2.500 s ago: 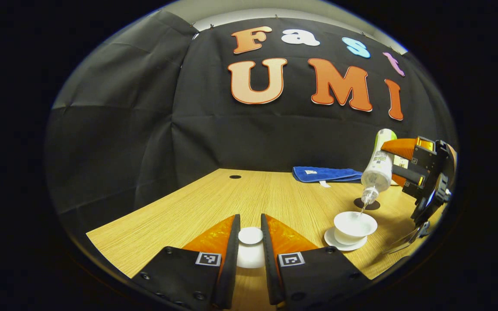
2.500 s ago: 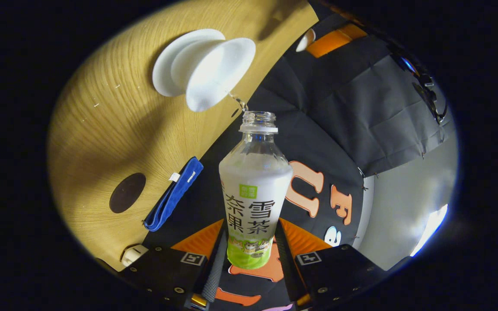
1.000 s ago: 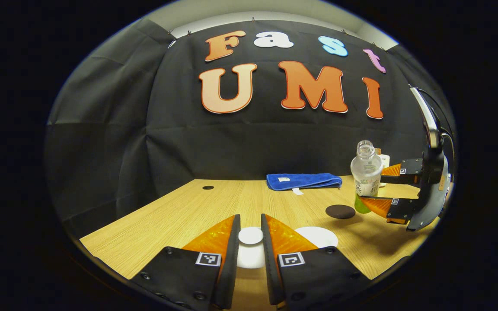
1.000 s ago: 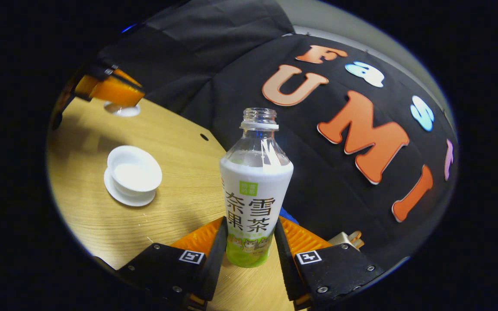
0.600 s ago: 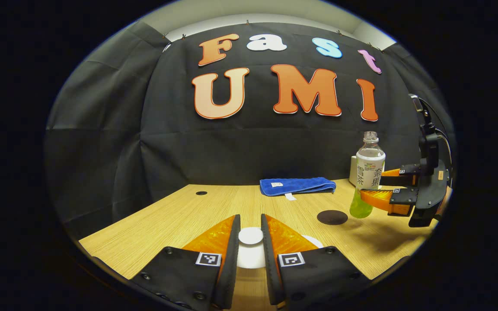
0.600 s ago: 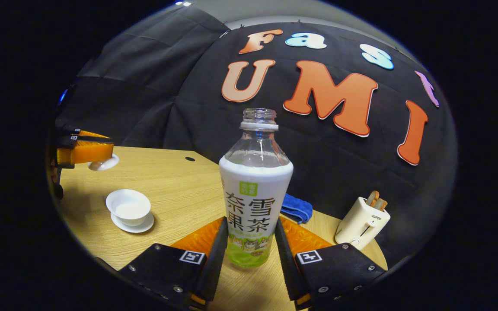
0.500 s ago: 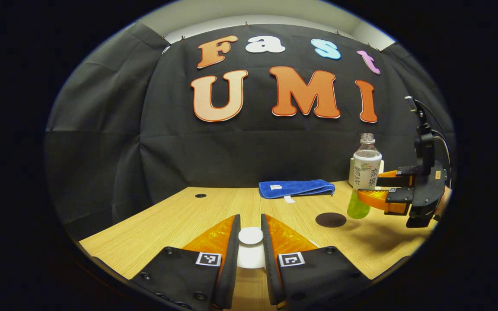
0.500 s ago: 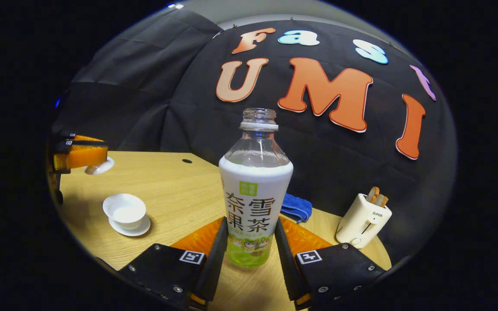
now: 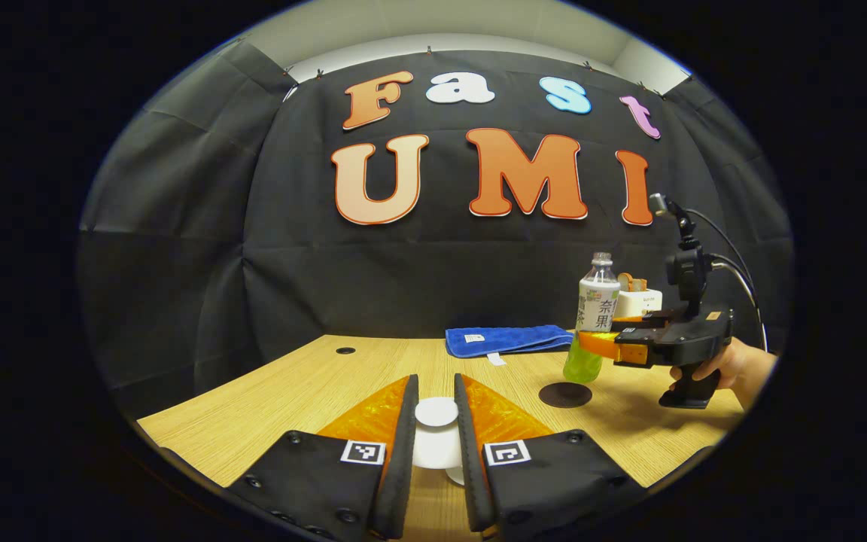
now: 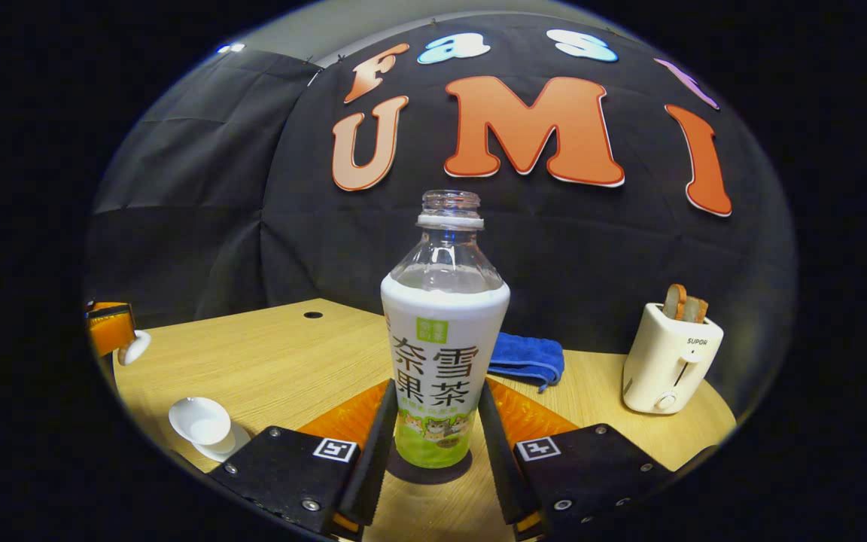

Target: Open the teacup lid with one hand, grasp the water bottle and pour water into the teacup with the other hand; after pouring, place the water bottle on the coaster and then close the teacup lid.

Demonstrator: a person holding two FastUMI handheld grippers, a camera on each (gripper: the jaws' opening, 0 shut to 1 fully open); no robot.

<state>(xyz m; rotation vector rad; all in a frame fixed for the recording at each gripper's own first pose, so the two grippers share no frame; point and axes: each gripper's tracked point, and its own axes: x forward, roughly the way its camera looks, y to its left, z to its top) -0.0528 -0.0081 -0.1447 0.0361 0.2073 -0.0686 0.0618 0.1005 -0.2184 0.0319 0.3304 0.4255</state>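
On the desk (image 9: 313, 376), my right gripper (image 10: 427, 444) clamps the upright water bottle (image 10: 445, 331) at frame centre above the dark coaster (image 9: 565, 394), the open teacup (image 10: 200, 421) lower left, while my left gripper (image 9: 436, 444) pinches the teacup lid (image 9: 436, 412) bottom centre.

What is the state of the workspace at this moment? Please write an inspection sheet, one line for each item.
Surface: wooden table, with a small round hole near the back.
Job's things: water bottle upright, uncapped, over the dark coaster; whether it rests on it cannot be told. Teacup open on its saucer. Lid held off the cup.
Clutter: folded blue towel; white toaster holding bread.
Grippers: right gripper shut on the water bottle; left gripper shut on the lid.
Cables: a black cable runs from the right gripper.
Surroundings: black cloth wall.
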